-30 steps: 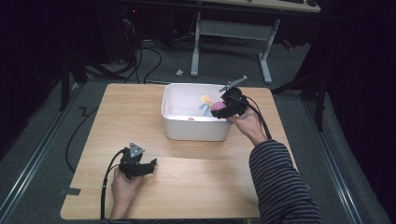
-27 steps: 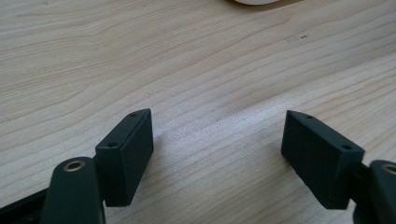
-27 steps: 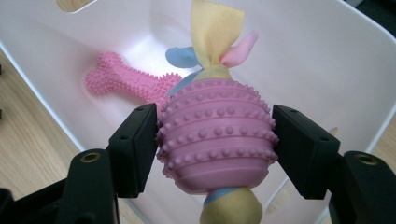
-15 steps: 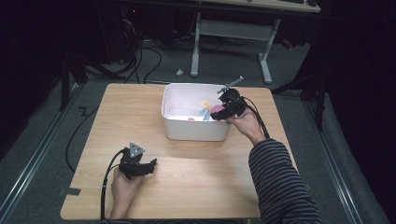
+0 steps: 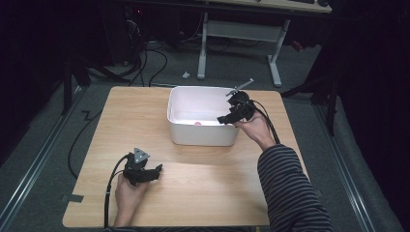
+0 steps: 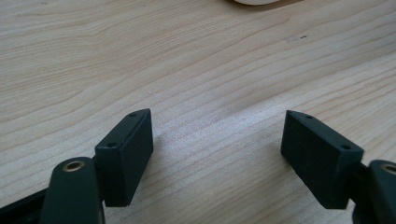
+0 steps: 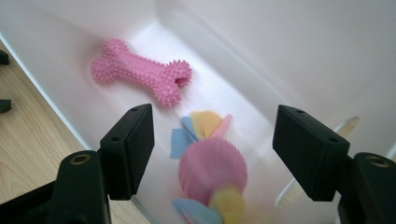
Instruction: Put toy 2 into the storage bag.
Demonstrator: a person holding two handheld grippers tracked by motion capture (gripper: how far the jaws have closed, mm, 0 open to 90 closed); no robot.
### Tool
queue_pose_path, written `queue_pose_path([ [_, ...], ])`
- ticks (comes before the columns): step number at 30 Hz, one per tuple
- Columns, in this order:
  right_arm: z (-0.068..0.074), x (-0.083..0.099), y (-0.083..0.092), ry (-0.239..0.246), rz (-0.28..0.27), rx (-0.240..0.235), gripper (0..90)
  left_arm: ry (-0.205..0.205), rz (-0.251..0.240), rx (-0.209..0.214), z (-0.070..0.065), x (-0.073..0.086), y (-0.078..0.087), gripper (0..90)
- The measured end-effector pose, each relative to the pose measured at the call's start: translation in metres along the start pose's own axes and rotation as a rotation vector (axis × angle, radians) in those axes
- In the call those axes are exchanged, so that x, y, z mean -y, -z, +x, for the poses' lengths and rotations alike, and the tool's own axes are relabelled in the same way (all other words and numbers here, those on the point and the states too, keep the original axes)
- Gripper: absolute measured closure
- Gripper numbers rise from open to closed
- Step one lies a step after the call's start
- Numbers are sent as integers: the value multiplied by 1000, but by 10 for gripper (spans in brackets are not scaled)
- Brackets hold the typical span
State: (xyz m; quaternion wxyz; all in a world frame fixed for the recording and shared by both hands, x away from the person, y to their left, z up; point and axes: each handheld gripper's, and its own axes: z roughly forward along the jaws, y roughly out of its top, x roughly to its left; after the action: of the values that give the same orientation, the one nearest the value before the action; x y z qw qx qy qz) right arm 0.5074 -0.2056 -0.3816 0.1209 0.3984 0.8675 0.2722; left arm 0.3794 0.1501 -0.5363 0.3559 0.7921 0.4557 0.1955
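Right tongs (image 7: 212, 140): you hold them over the right end of the white bin (image 5: 200, 135), jaws wide, nothing pinched between them.
Ball toy (image 7: 212, 170): pink, blurred, with blue and yellow flaps; it sits in the gap between your right jaws without touching either pad, down inside the bin.
Bone (image 7: 141, 73): pink and spiky, lying on the bin floor beyond your right tongs, up and left of the left jaw, apart from the ball toy.
Left tongs (image 6: 217, 149): jaws wide with bare tabletop (image 6: 196, 70) between them; in the high view they (image 5: 157, 170) rest on the wood, well apart from the bin.
In the way: the bin wall runs close along your right tongs' left jaw; nothing lies near the left tongs.
Hard to make out: the ball toy's lower edge is cut off at the frame bottom and its shape is smeared. From above the bin's inside is washed out; a small pink spot shows near the front wall.
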Motion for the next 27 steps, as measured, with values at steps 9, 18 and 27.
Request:
queue_pose_path([
  [9, -2, 6, 16, -1, -82, 6, 311, 1, 0, 1, 0, 0, 0, 257],
  [18, -6, 31, 45, -39, -233, 26, 361, 1, 0, 1, 0, 0, 0, 257],
  [27, -8, 60, 74, -72, -323, 81, 379, 0, 0, 1, 0, 0, 0, 257],
])
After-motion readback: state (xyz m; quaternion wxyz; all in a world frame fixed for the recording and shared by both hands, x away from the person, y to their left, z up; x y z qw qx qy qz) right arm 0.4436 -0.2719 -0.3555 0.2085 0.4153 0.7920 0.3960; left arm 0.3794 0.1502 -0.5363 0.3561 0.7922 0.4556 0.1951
